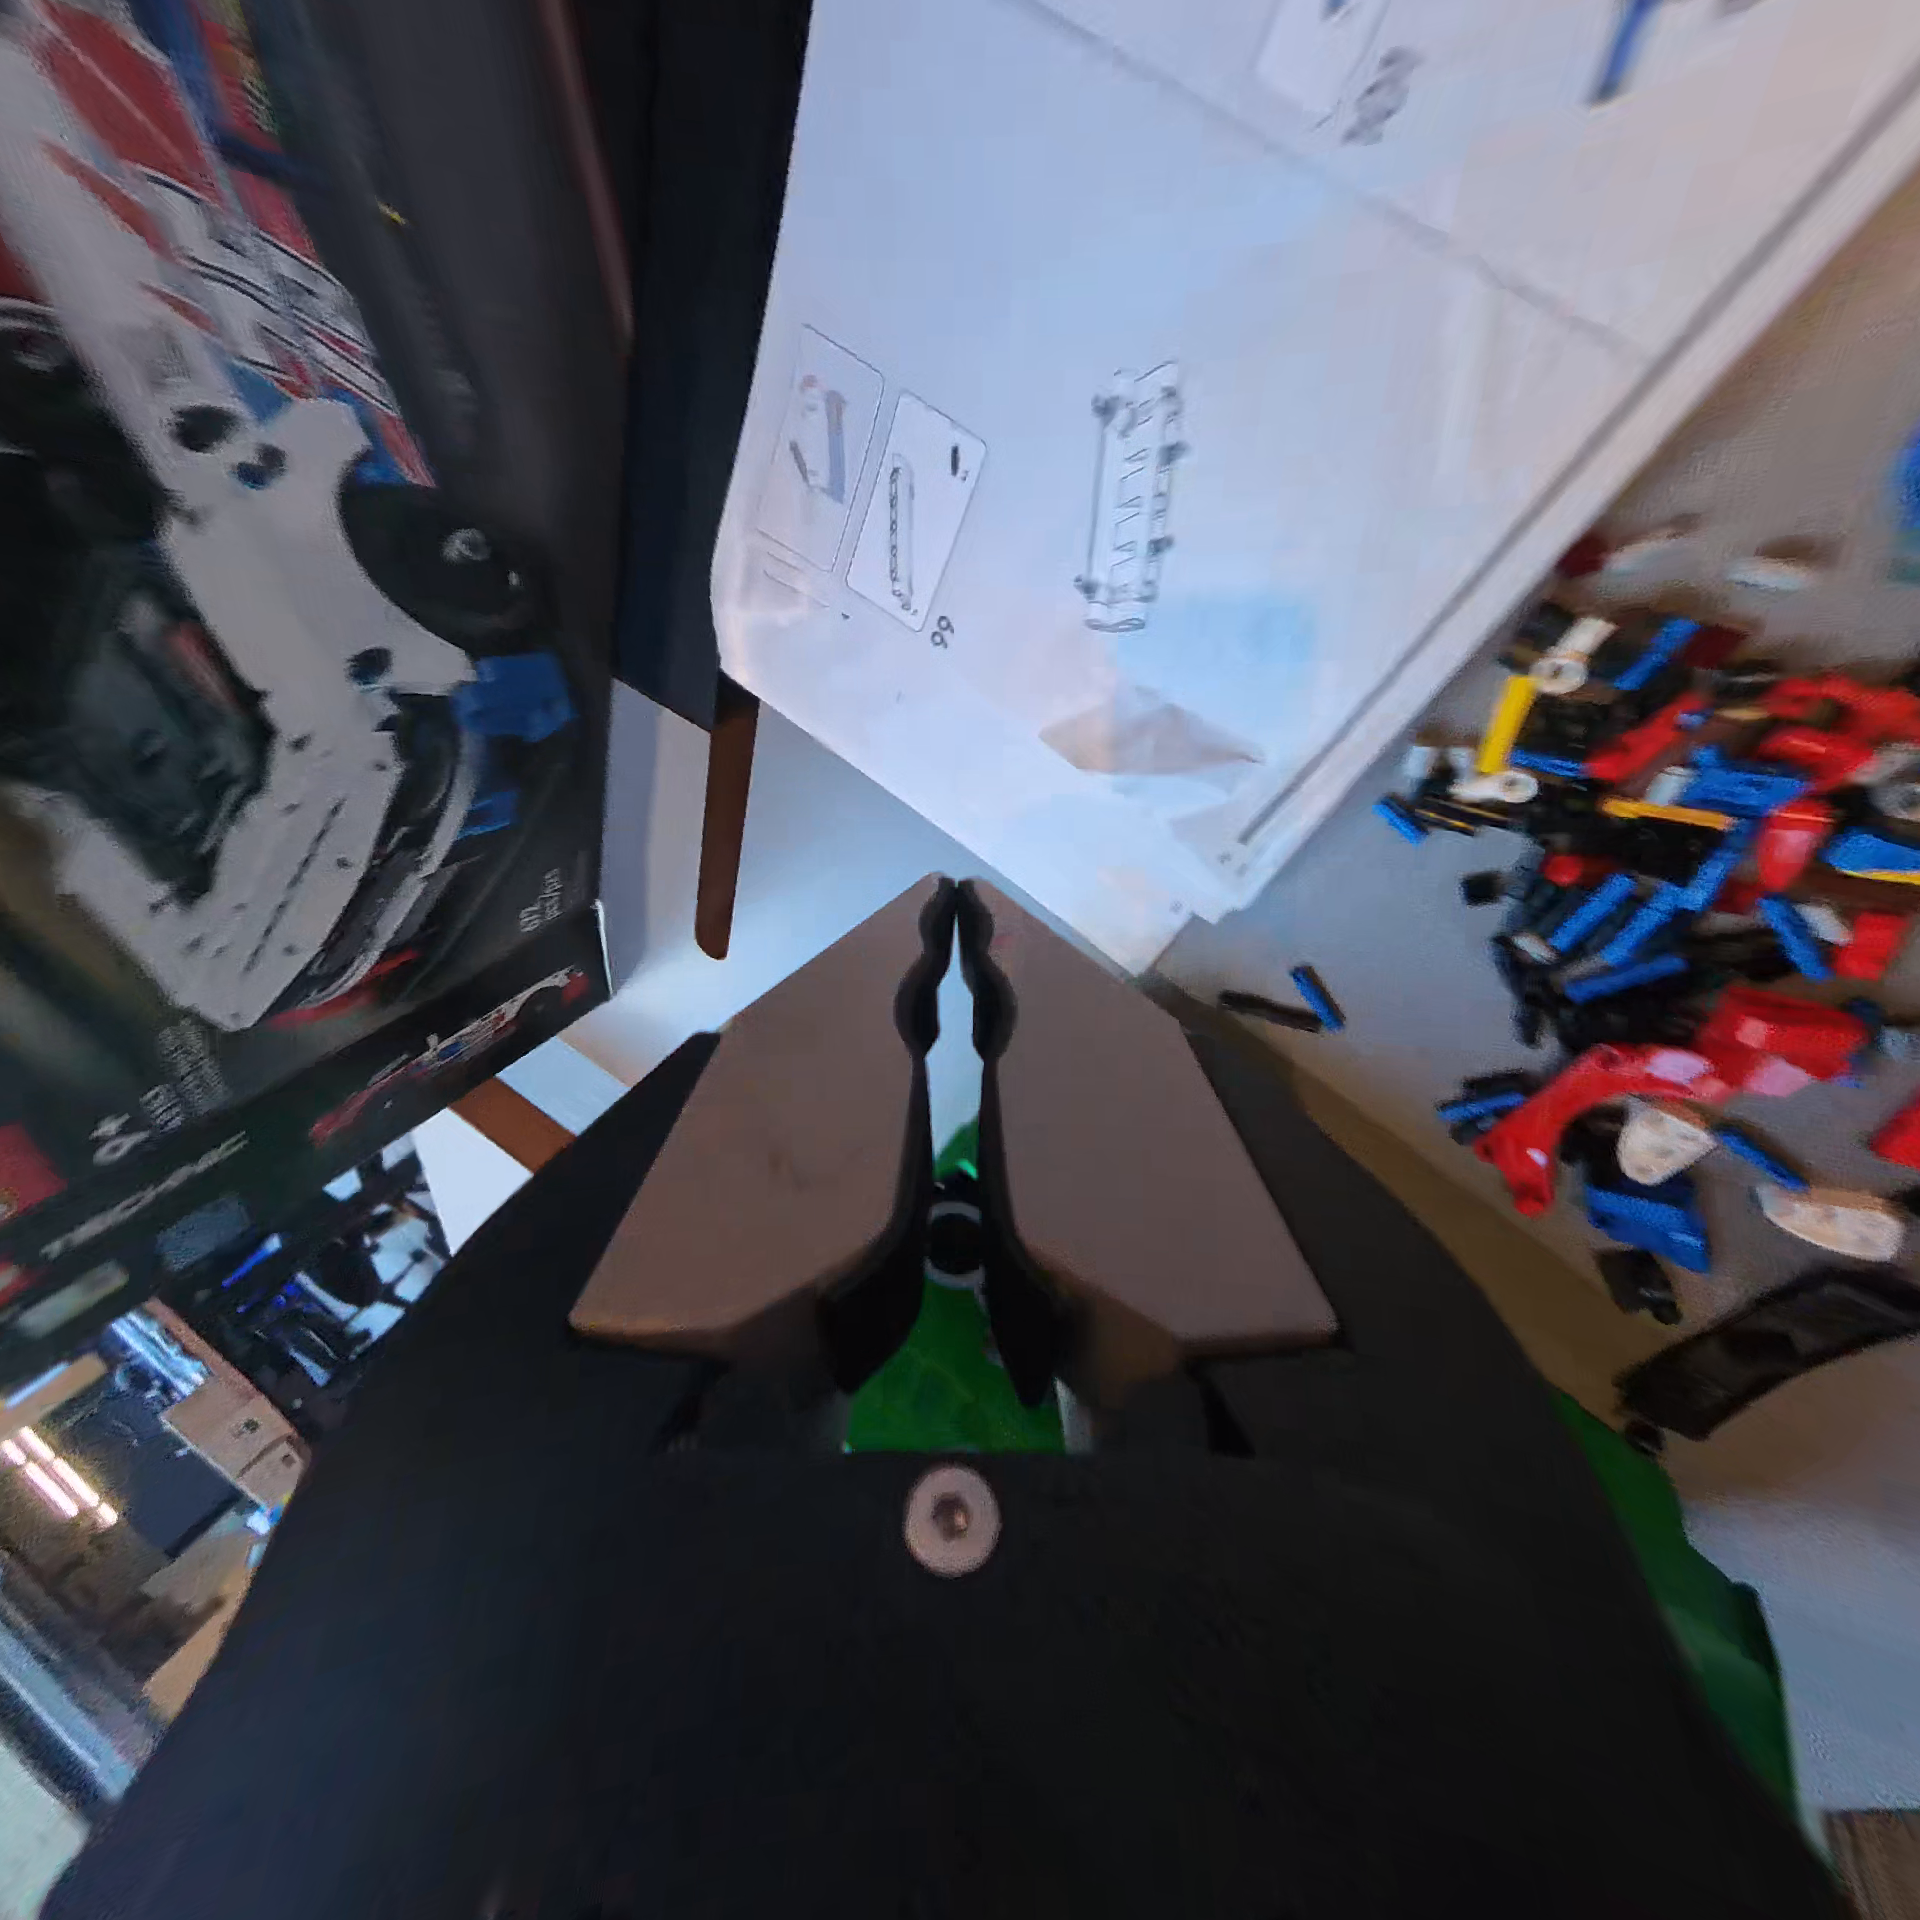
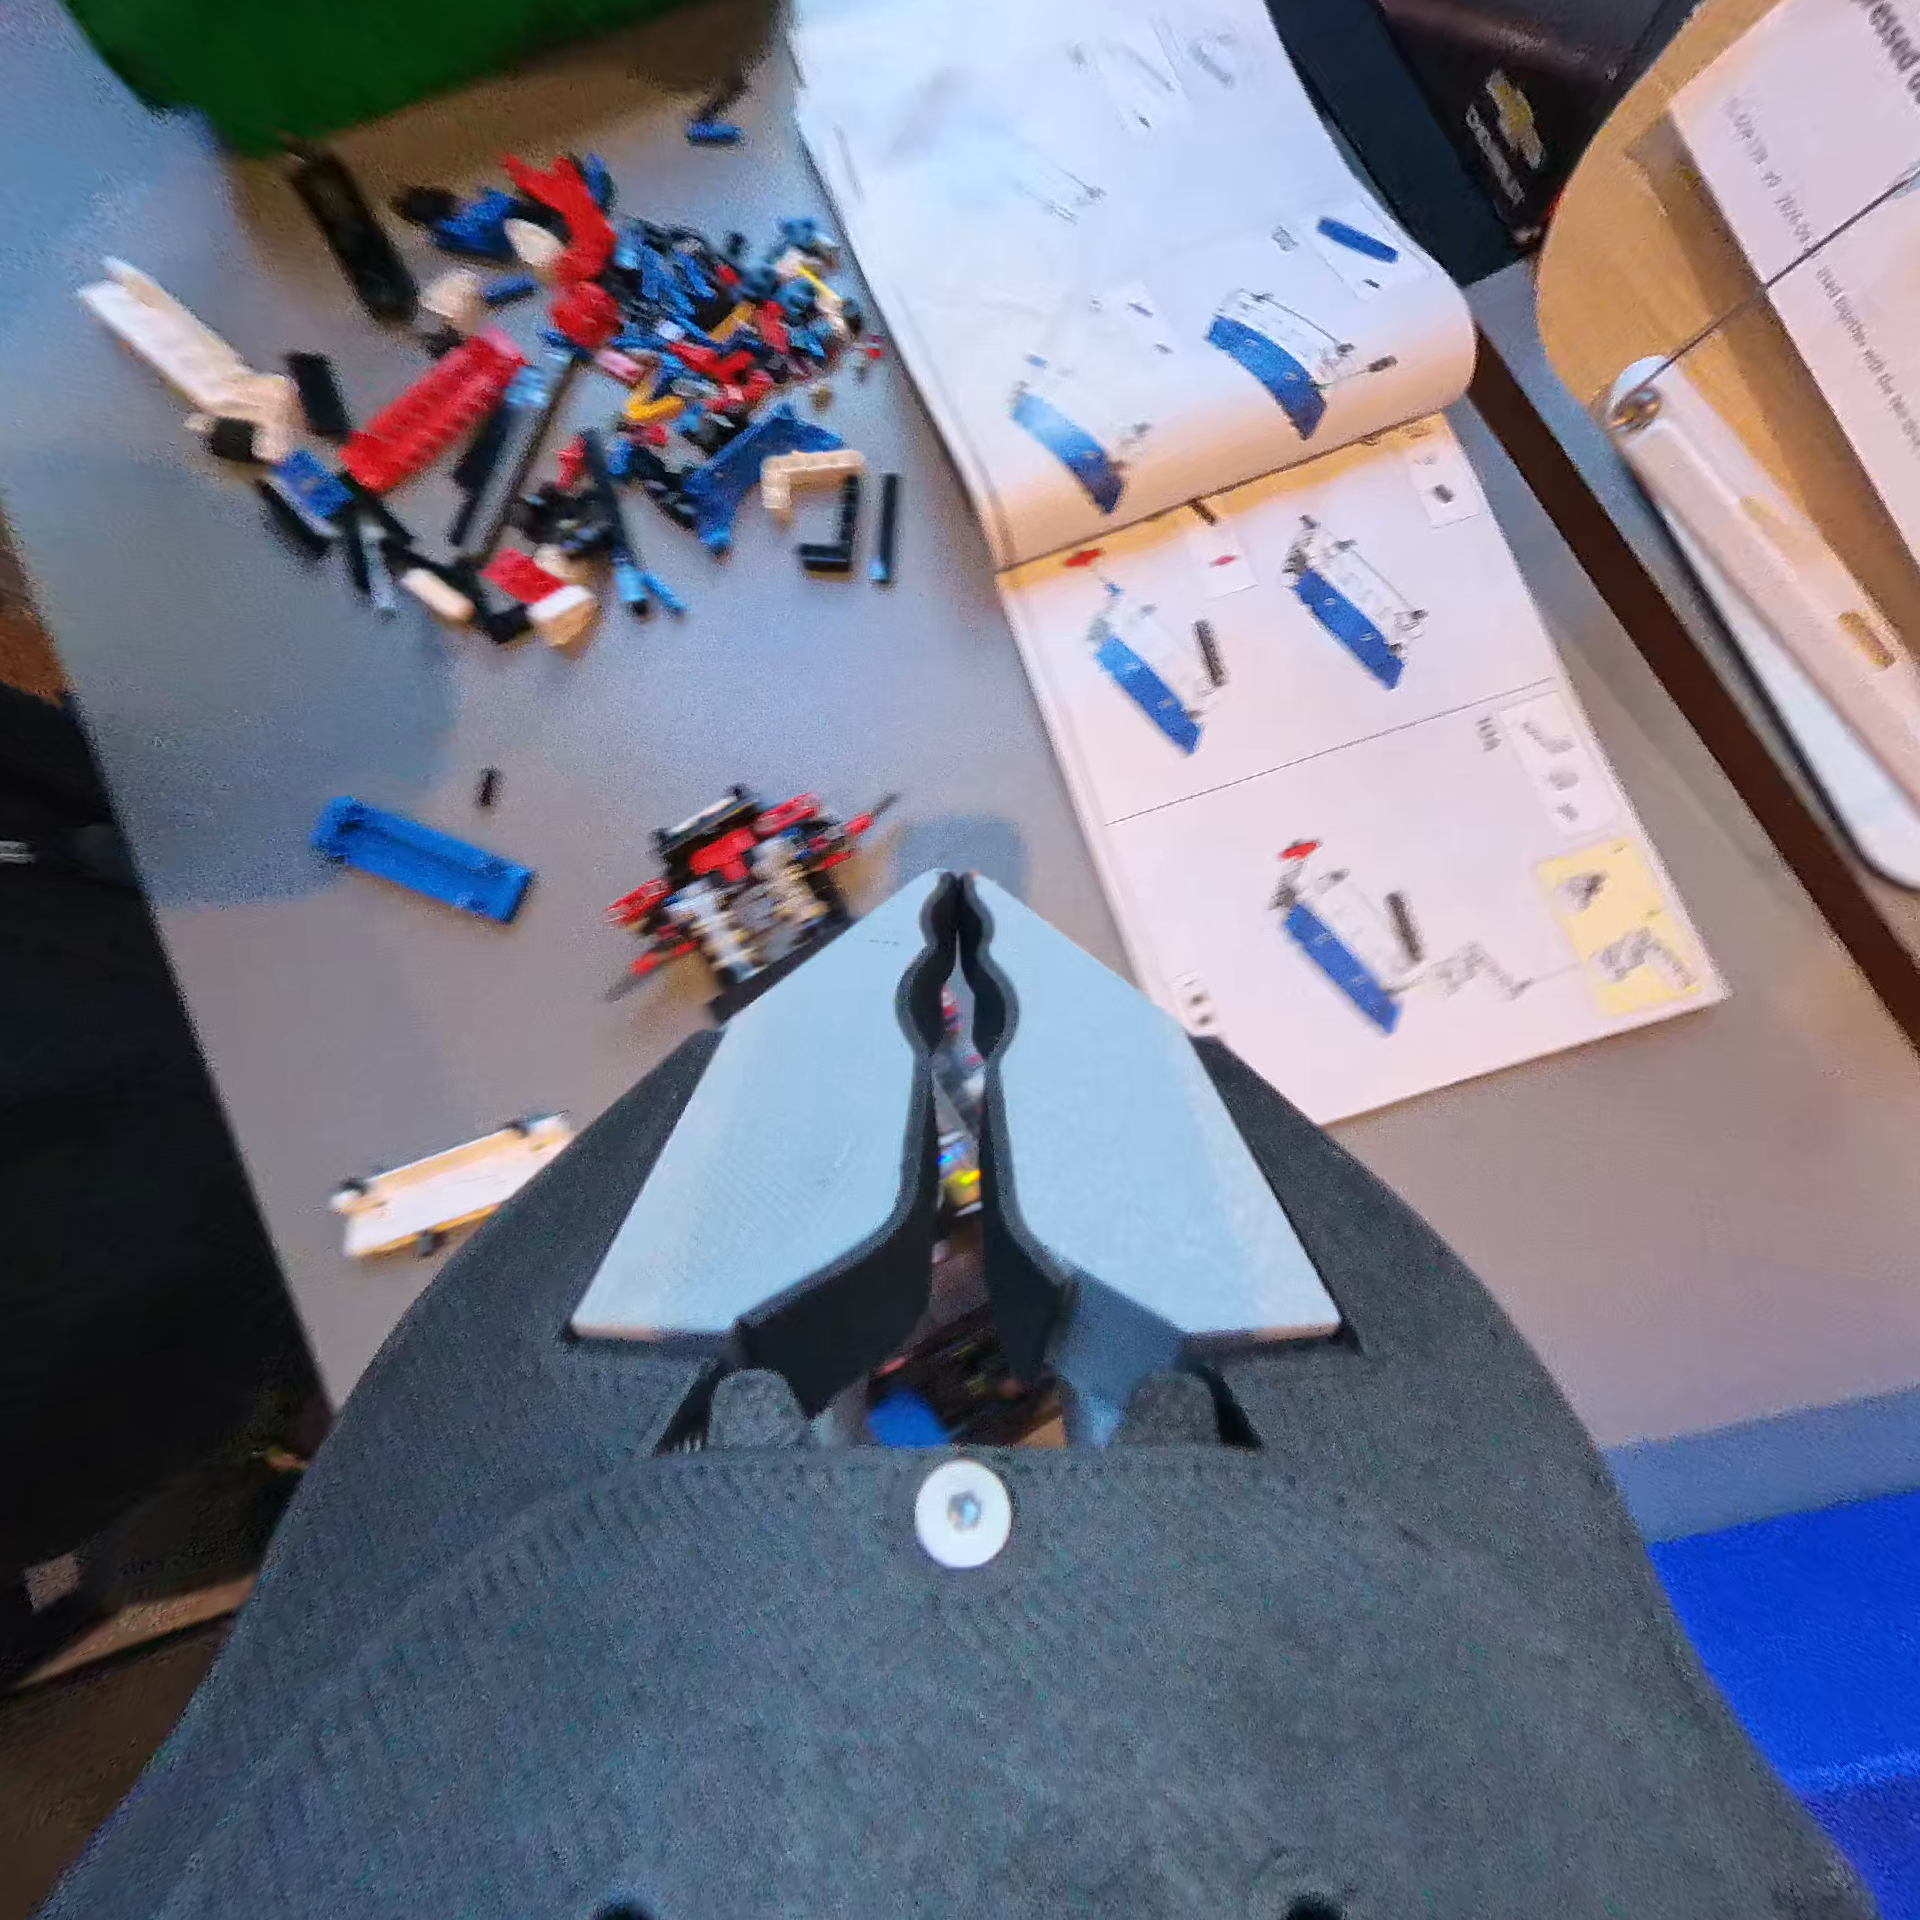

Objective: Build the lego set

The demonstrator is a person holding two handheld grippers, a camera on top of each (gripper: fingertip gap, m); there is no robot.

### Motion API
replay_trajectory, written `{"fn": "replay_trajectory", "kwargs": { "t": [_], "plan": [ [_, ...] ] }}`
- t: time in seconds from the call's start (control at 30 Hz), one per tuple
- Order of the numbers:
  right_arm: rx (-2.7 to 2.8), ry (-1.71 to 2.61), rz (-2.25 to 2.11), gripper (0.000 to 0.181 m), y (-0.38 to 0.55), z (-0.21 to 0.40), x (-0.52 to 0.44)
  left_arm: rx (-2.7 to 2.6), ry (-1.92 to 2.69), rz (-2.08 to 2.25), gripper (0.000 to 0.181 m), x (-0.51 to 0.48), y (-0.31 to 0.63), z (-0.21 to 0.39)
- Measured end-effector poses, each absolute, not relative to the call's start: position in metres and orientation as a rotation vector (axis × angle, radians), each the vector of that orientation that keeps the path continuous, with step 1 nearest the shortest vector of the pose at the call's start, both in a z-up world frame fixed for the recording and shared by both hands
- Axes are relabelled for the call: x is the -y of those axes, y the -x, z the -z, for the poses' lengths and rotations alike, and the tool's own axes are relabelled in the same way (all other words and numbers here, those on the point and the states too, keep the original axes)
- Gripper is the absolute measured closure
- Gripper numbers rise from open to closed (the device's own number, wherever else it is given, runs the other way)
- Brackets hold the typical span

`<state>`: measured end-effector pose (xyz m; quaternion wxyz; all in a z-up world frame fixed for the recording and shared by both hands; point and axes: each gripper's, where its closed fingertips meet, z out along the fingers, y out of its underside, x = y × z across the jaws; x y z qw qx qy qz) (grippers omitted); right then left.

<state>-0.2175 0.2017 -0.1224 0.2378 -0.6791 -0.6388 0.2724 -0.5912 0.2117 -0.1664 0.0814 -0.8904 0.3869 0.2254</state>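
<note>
My left gripper (image 1: 956, 891) is shut and empty, raised above the table's far edge, pointing past the corner of the open instruction booklet (image 1: 1091, 416). A heap of loose red, blue and black lego parts (image 1: 1704, 883) lies to its right. My right gripper (image 2: 958, 885) is shut and empty, held above the grey table just right of a small black, red and white partial build (image 2: 743, 899). The parts heap (image 2: 582, 384) also shows in the right wrist view, farther off, with a blue panel (image 2: 421, 857) and a white assembly (image 2: 447, 1195) lying apart to the left. The booklet (image 2: 1330, 665) lies open on the right.
The lego set box (image 1: 260, 623) stands upright at the left. A dark chair (image 1: 686, 364) and its wooden leg (image 1: 727, 821) stand behind the table edge. A wooden board with a printed sheet (image 2: 1766, 312) sits at the far right. Green cloth (image 2: 343, 52) lies behind the heap. My right fingertips sit around 35 cm from my left ones. The right tips stand about 25 cm off the white assembly (image 2: 447, 1195). The blue panel (image 2: 421, 857) lies some 25 cm from my right tips, 40 cm from my left tips.
</note>
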Motion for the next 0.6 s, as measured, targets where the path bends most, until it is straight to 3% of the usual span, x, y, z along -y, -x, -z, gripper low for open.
{"fn": "replay_trajectory", "kwargs": {
  "t": [0.27,0.33,0.53,0.6],
  "plan": [
    [1.486,1.976,-0.858,0.181,0.131,0.176,-0.084,-1.188,2.44,-0.234,0.181,-0.082,0.449,0.143],
    [1.42,2.036,-0.898,0.146,0.126,0.193,-0.066,-1.208,2.364,-0.01,0.181,-0.047,0.399,0.154],
    [1.351,2.161,-1.018,0.14,0.13,0.23,-0.024,-1.131,2.339,0.455,0.181,0.015,0.314,0.209],
    [1.335,2.19,-1.036,0.137,0.134,0.239,-0.013,-1.065,2.361,0.535,0.127,0.024,0.302,0.224]
  ]
}}
